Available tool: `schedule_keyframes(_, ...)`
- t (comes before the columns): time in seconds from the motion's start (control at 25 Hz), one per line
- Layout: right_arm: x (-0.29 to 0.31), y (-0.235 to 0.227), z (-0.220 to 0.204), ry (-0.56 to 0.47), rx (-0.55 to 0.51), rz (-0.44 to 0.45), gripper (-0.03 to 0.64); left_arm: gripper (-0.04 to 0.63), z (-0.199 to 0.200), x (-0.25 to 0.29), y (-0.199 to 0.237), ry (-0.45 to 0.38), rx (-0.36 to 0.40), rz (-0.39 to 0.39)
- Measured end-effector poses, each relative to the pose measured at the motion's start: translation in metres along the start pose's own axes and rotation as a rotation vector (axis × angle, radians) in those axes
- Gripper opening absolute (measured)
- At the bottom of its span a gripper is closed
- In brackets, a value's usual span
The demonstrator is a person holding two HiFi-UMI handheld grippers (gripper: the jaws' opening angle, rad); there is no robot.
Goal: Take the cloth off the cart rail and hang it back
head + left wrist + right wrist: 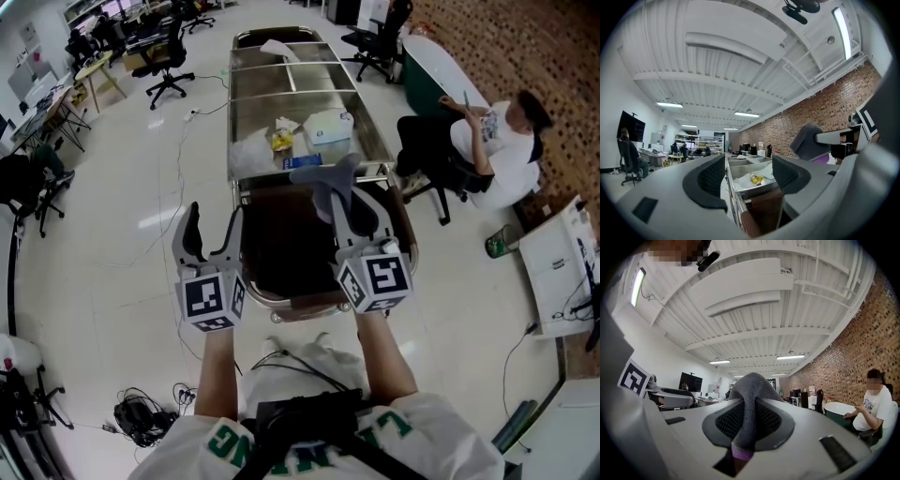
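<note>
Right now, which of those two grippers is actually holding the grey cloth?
The right gripper: its jaws are shut on the grey cloth. The left gripper beside it stands open, with nothing between its jaws.

The cloth [335, 180] sits in the right claw [349, 208] above the cart [281, 94], the left claw [214, 217] to its left.

The grey cloth [749, 394], purple along one edge, is pinched between the closed jaws of the right gripper [751, 420]. It is folded into a hump that rises above the jaw tips. The shiny cart rail [375, 169] runs crosswise just beyond those tips.
</note>
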State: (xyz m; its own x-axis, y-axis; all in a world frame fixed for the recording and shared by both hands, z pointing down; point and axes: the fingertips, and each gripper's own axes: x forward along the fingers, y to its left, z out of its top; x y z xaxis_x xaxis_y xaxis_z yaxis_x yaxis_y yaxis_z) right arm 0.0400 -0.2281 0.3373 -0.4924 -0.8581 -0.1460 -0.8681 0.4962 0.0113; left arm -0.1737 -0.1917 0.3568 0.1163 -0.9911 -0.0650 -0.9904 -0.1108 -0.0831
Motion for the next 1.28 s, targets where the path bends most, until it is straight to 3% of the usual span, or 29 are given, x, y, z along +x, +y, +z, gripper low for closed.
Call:
schedule_keyframes(0.32,-0.005,-0.004,-0.002,0.010,0.001,-0.014,0.067,0.310,0.002,-0.002,-0.001,-0.048,-0.035,-0.007)
schedule_keyframes(0.6,-0.017,-0.042,-0.002,0.056,-0.029,-0.074,0.067,0.310,0.002,0.003,-0.015,-0.025,-0.028,-0.048)
schedule_keyframes(0.92,-0.052,-0.136,-0.040,0.276,-0.042,-0.208,0.068,0.310,-0.001,0.011,-0.033,-0.037,-0.023,-0.103)
schedule_keyframes(1.08,-0.061,-0.167,-0.072,0.439,-0.080,-0.193,0.071,0.310,-0.003,0.016,-0.041,-0.035,-0.025,-0.123)
schedule_keyframes(1.28,-0.065,-0.187,-0.115,0.637,-0.056,-0.187,0.077,0.310,-0.002,0.020,-0.050,-0.034,-0.020,-0.139)
